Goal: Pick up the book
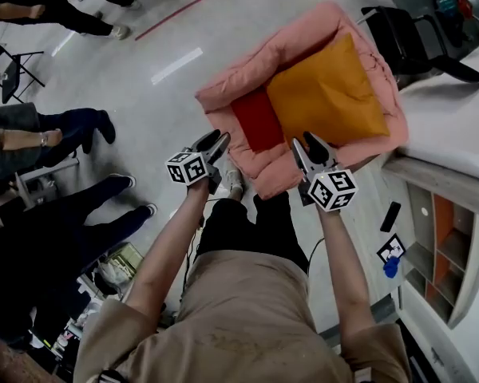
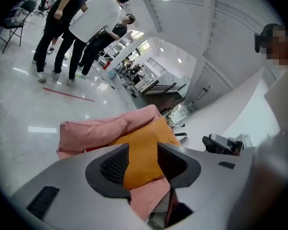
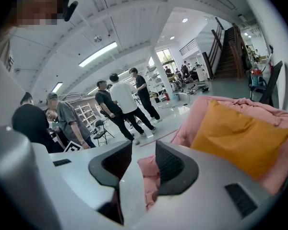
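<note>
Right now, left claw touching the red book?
Apart. Head view shows the left claw short of the red book, pink armchair between them; left gripper view shows open jaws holding nothing.

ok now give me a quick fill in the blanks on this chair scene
The orange cushion lies on a ____ armchair.
In the head view, the red book lies on the seat to the cushion's ____.
The left gripper and right gripper both have jaws ____, holding nothing.
Missing: pink; left; open
</note>
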`<state>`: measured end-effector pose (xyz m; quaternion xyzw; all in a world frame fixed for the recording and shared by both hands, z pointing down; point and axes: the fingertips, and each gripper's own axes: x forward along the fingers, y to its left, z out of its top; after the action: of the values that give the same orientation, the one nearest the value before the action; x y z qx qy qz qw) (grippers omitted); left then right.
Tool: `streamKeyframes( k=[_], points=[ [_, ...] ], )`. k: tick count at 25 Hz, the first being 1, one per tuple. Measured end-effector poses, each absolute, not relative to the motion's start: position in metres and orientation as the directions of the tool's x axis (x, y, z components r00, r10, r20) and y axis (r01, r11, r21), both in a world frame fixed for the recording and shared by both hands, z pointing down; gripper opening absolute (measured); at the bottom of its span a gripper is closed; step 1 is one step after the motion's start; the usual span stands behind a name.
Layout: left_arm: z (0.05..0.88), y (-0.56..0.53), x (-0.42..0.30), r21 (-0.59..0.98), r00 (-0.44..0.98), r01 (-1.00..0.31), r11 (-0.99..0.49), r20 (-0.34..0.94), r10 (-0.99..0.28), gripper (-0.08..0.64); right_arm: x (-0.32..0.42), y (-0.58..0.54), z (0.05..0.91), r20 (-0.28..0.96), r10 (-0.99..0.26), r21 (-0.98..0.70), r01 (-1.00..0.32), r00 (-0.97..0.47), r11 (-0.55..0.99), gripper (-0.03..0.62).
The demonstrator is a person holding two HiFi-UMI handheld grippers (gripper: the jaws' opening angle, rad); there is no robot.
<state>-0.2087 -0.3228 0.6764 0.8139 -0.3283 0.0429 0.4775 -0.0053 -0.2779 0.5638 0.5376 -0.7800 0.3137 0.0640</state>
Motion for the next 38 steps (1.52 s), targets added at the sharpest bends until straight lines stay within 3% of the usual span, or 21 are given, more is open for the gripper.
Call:
streamKeyframes(
  k=[7, 17, 27, 38],
  points=[
    [0.758, -0.329, -0.188, 0.730, 0.740, -0.638, -0.245, 0.494, -0.456, 0.193, 0.001, -0.306, 0.628, 0.481, -0.737, -0.443, -0.857, -0.475, 0.264, 0.140],
    [0.911, -0.359, -0.162, 0.724, 0.712, -0.674, -0.149, 0.583, -0.391, 0.308, -0.001, -0.343, 0.732, 0.535, -0.627, -0.483, -0.814, -0.566, 0.324, 0.140],
    [1.041, -0.369, -0.131, 0.726, 0.718, -0.681, -0.096, 0.638, -0.278, 0.323, -0.015, -0.356, 0.828, 0.564, -0.529, -0.535, -0.769, -0.634, 0.350, 0.140],
    [1.110, -0.354, -0.115, 0.734, 0.734, -0.676, -0.068, 0.661, -0.157, 0.337, -0.025, -0.353, 0.855, 0.516, -0.507, -0.628, -0.708, -0.690, 0.323, 0.140]
  ],
)
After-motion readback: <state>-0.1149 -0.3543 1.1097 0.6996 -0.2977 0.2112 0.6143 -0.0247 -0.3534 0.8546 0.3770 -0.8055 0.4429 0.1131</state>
